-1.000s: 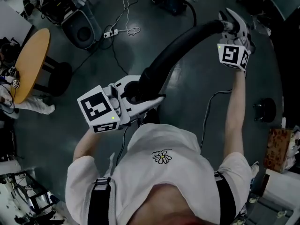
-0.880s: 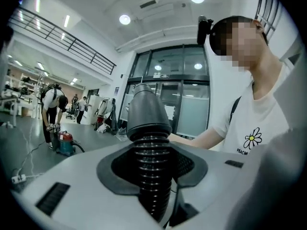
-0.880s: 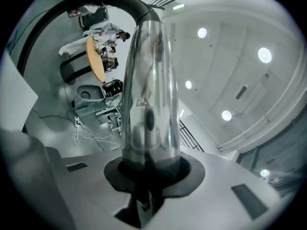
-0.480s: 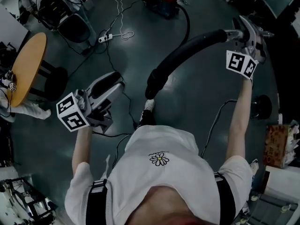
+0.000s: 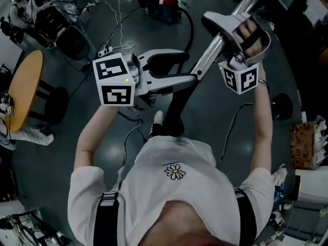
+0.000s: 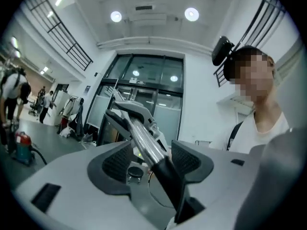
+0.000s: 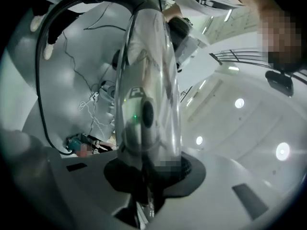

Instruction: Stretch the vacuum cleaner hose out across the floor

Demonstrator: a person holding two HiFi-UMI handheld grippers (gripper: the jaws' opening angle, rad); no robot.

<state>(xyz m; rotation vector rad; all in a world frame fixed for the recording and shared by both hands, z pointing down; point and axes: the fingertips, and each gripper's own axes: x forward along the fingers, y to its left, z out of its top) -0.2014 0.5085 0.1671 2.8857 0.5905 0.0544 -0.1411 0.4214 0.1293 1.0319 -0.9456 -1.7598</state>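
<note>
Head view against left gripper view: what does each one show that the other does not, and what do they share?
Only the head view: the round wooden table and the power strip on the floor. Only the left gripper view: the ceiling lights and the glass doors. Both: the left gripper, whose jaws have just been opening, with the metal tube between them, and the red vacuum cleaner.

A round wooden table (image 5: 23,88) stands left, near a white power strip (image 5: 105,50).
</note>
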